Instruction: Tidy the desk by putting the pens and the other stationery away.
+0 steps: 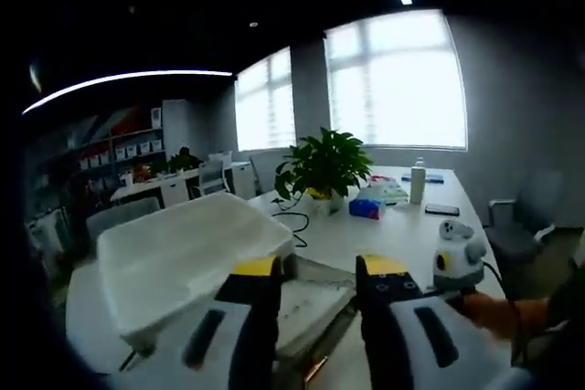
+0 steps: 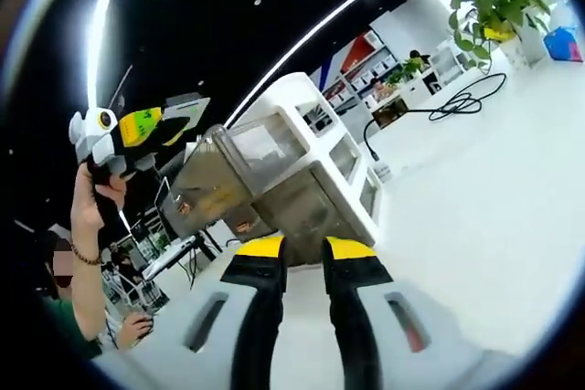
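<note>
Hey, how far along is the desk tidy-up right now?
Done: no loose pens show on the visible table. In hand: the left gripper is at the clear drawer pulled out of the white organizer; its grip is unclear. Left: probably closing that drawer.

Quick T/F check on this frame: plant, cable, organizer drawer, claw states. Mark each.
1. A potted plant stands on the white table. True.
2. The right claw is wide open, far from everything. False: its jaws stand close together, right at the clear drawer pulled out of the white drawer organizer.
3. A black cable lies coiled on the table. True.
4. The left claw grips a pen. False: its jaws stand apart with nothing between them, next to the white organizer.
5. The blue box sits on the floor. False: it is on the table by the plant.
</note>
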